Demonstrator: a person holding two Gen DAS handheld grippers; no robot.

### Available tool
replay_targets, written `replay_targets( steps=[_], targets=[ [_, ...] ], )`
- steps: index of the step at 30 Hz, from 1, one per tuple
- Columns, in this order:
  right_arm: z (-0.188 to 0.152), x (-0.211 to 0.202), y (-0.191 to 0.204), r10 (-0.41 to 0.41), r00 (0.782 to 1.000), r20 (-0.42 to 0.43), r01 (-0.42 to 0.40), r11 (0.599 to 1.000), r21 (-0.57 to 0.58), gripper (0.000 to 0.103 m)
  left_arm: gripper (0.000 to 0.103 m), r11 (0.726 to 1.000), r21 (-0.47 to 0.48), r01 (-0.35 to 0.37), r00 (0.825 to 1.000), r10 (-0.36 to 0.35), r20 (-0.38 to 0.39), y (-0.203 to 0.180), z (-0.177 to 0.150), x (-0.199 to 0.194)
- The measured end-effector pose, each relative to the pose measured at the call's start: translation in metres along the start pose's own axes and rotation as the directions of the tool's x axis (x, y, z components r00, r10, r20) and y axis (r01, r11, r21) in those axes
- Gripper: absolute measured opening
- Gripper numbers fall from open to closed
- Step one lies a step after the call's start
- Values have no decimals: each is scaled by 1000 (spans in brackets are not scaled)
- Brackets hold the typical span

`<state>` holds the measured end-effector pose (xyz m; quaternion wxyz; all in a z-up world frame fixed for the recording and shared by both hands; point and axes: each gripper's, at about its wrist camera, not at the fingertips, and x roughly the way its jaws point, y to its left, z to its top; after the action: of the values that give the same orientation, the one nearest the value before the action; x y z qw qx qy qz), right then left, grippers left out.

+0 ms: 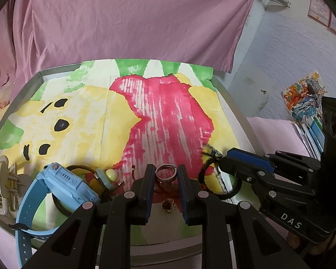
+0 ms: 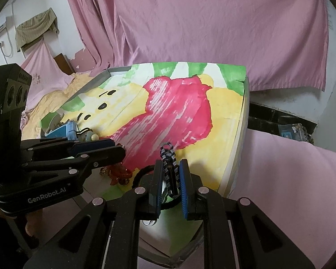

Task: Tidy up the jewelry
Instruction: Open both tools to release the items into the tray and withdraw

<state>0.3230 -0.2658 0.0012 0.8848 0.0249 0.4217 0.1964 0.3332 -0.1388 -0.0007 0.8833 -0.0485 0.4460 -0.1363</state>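
Ring (image 1: 166,173) | lower centre, pinched in left tongs (image 1: 165,179) | right tongs (image 2: 170,178) clamp braided bracelet (image 2: 168,161) | advice: lift each slowly, clear of neighbouring blue watch (image 1: 62,186)

We see both views under soft, even, rather dim light with a pink cast from the pink curtain (image 1: 127,18); its source is perhaps daylight filtering through the cloth, though we cannot be sure. Shadows are faint and diffuse. Small highlights glint on the metal pins of the black gripper frames. The painted sheet (image 1: 127,116) looks washed and pale. Fisheye distortion bows straight edges, and dark vignetting fills the corners. Nearest parts look slightly soft; the centre is fairly sharp.
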Motion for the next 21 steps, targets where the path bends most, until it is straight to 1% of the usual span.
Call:
replay_targets(
  steps=[2, 6, 8, 9, 11, 13, 16, 19, 21],
  targets=[
    [-1, -2, 1, -4, 1000, 7, 4, 1000, -3, 13, 20, 1000, 0, -7, 1000, 7, 1, 0, 0, -1],
    [-1, -12, 2, -27, 998, 49, 28, 1000, -6, 15, 20, 1000, 1, -21, 999, 21, 29, 0, 0, -8],
    [-1, -20, 2, -33, 996, 82, 33, 999, 1, 19, 21, 1000, 1, -22, 998, 22, 53, -1, 1, -15],
    [-1, -25, 1, -37, 995, 98, 37, 999, 6, 21, 23, 1000, 1, -22, 998, 22, 65, -1, 1, -19],
    [-2, -32, 2, -42, 991, 125, 41, 999, 11, 28, 30, 1000, 1, -24, 995, 24, 100, -2, 1, -28],
    [-2, -39, 3, -46, 987, 152, 44, 999, 14, 29, 39, 1000, -3, -25, 990, 25, 137, -2, 0, -38],
    [-4, -51, 8, -53, 980, 193, 50, 999, 17, 32, 44, 999, -7, -37, 982, 37, 186, -3, 0, -52],
    [-5, -64, 15, -64, 969, 241, 61, 998, 19, 38, 48, 998, -14, -53, 970, 55, 239, 0, -3, -70],
    [-6, -74, 20, -64, 960, 274, 61, 998, 20, 41, 51, 998, -21, -61, 963, 64, 262, 3, -4, -79]
  ],
)
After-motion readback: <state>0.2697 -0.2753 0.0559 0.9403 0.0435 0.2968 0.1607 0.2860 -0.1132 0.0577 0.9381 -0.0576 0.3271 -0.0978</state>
